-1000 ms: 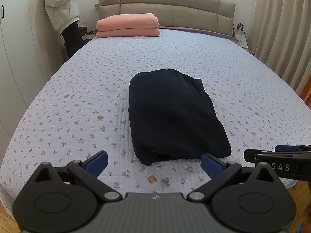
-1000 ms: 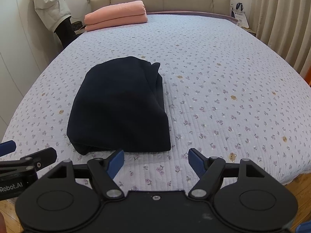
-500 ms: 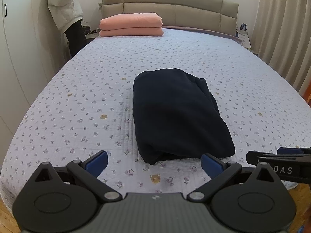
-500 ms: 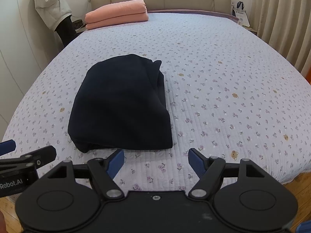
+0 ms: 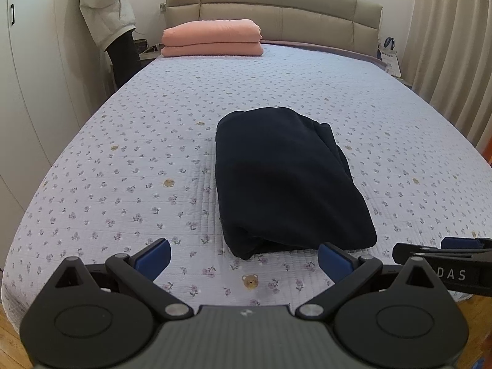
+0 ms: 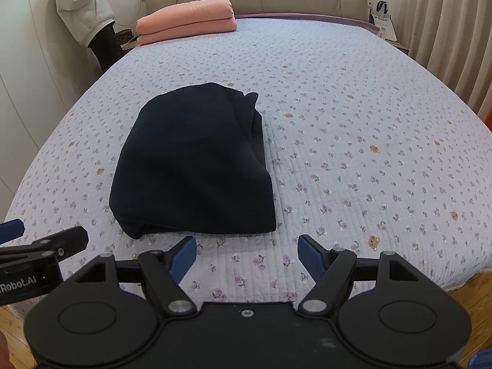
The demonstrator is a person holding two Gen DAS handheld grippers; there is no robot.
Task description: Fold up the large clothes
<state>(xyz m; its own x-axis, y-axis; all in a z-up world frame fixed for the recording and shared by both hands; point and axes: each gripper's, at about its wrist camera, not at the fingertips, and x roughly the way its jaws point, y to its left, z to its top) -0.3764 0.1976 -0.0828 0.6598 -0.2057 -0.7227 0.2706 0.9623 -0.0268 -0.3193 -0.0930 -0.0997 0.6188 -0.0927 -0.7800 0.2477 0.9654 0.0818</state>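
A dark navy garment [image 5: 286, 181] lies folded into a thick rectangular bundle on the floral bedspread [image 5: 138, 160], near the foot of the bed; it also shows in the right wrist view [image 6: 193, 166]. My left gripper [image 5: 244, 256] is open and empty, held just short of the bundle's near edge. My right gripper [image 6: 247, 253] is open and empty, to the right of the bundle's near corner. Each gripper shows at the edge of the other's view: the right one [image 5: 442, 249], the left one [image 6: 40, 243].
Folded pink bedding [image 5: 212, 38] lies at the head of the bed by the beige headboard [image 5: 276, 9]. A person in a white hoodie [image 5: 107, 15] stands at the far left by the wardrobe. Curtains [image 5: 455, 46] hang on the right. Wooden floor shows below the bed's foot.
Both grippers have drawn back and risen slightly from the bed, so the folded garment sits a little farther away. The garment itself has not moved.
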